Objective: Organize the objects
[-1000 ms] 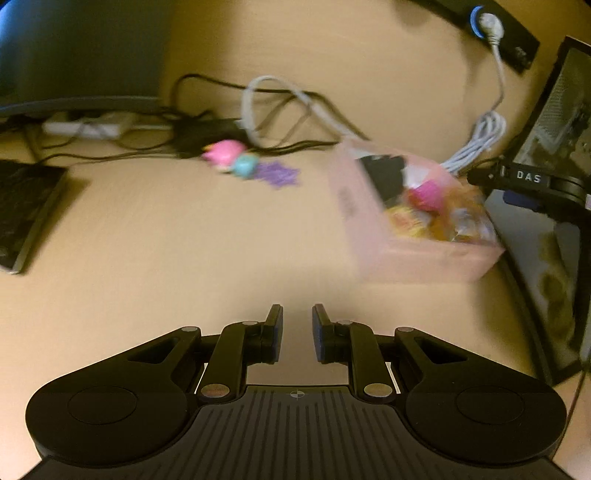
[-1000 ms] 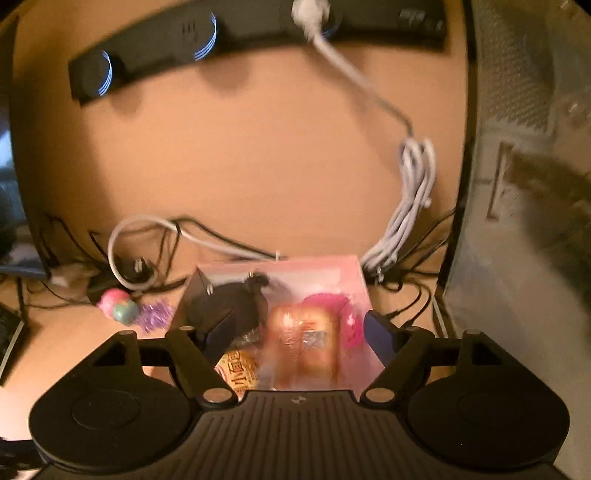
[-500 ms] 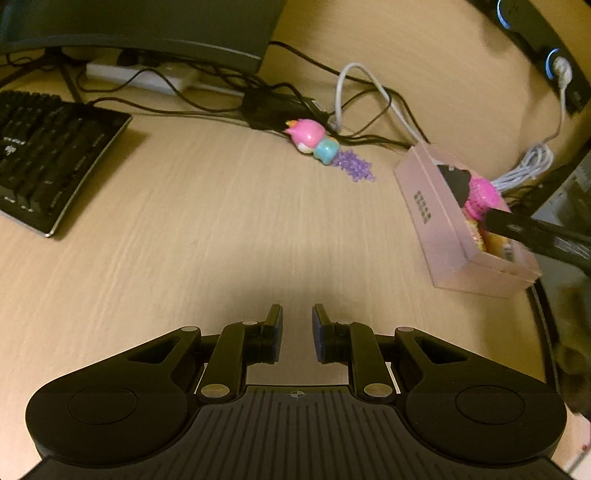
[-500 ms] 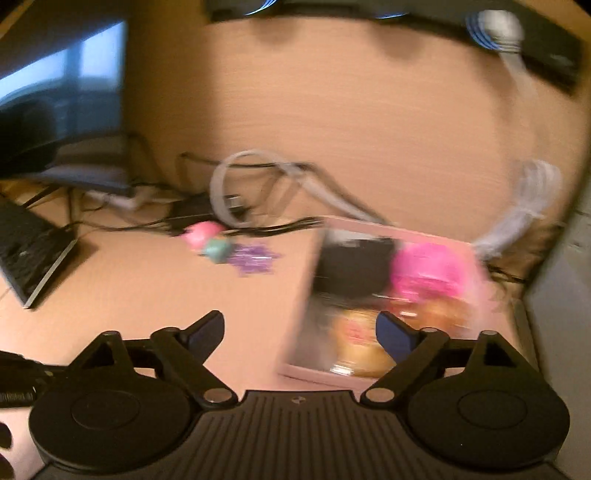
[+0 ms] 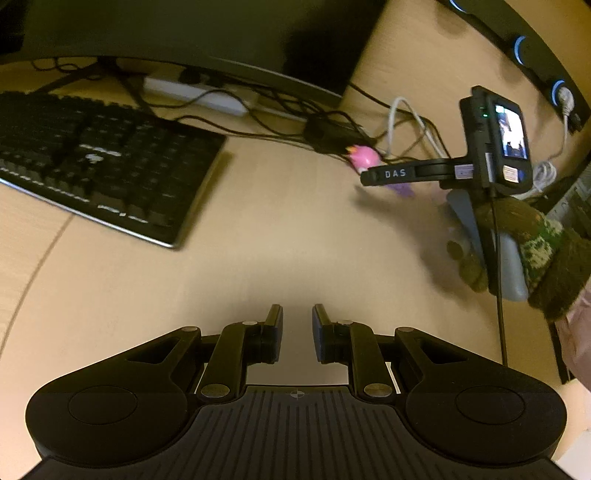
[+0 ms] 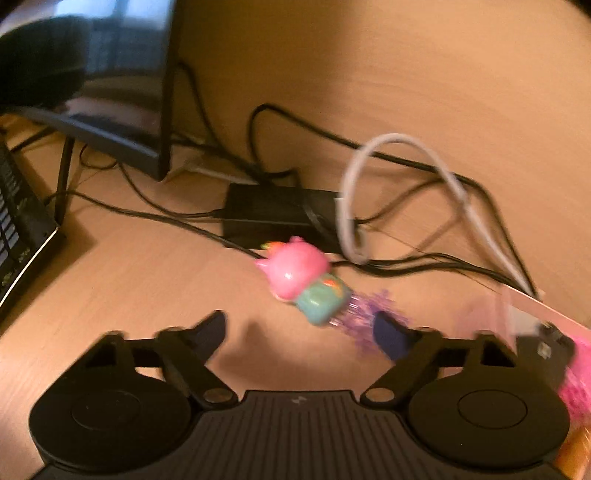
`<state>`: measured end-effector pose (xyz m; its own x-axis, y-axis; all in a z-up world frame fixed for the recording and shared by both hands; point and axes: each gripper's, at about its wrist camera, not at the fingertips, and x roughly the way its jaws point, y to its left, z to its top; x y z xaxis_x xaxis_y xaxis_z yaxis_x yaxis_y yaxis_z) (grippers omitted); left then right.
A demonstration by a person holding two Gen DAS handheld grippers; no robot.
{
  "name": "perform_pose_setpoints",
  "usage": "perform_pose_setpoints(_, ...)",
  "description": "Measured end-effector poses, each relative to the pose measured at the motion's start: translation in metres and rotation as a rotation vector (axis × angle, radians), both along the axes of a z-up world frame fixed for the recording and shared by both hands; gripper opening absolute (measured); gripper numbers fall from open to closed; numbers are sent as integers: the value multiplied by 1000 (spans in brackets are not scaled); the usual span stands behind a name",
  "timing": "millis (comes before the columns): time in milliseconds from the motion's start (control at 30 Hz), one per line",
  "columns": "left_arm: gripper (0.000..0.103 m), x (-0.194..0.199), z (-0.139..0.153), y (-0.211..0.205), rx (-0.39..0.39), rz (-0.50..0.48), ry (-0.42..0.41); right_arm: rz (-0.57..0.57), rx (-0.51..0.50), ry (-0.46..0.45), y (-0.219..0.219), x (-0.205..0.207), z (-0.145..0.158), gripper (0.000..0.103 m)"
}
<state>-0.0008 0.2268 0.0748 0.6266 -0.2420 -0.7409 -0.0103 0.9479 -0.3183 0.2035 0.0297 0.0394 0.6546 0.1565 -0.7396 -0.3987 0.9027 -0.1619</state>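
A small toy figure [image 6: 303,280] with a pink head, teal body and purple tuft lies on the wooden desk. It is just beyond my right gripper [image 6: 299,321], whose jaws are wide and closing, with nothing pressed between them. The toy sits ahead of the gap, nearer the right finger. At the right edge is the pink box [image 6: 535,314] holding several small items. The left wrist view shows the pink toy [image 5: 364,157] behind the right gripper's finger [image 5: 399,172]. My left gripper [image 5: 297,317] hovers over bare desk, nearly shut and empty.
A black keyboard [image 5: 92,158] lies at the left under a monitor [image 5: 184,33]. A black power adapter [image 6: 277,214], dark wires and a white cable loop [image 6: 406,147] lie right behind the toy. A gloved hand [image 5: 517,240] holds the right gripper.
The right gripper swung left from over the pink box to the toy, and its jaws widened, then narrowed. The left gripper moved left, bringing the keyboard into view, still nearly shut.
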Motion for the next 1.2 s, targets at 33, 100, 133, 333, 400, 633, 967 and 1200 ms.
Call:
perform_pose_setpoints(33,19,0,-1,3,1,7,4,7,-11,11,5,2,-2,48)
perform_pose_setpoints(100,19,2,-3,6,-3,11,14,17,-22,34,13,2,-5,32)
perform_pose_setpoints(133,19,2,-4,6,-7,9,18,26,-12,48,15,-2,-6,22)
perform_pose_setpoints(333,19,14,-9,-6,-26,-23,28,81,40,125,17,-41,-5,13)
perform_pose_setpoints(400,19,18,-10,-13,-25,-39,31,100,68,149,12,-58,-1,14)
perform_pose_setpoints(633,19,26,-14,-33,-48,-86,36,99,130,105,-17,-83,21,14)
perform_pose_setpoints(967,19,33,-14,-25,-59,-80,17,-108,189,13,-58,-52,36,74)
perform_pose_setpoints(1200,19,30,-17,3,-69,-28,32,-241,236,6,-48,2,25,98)
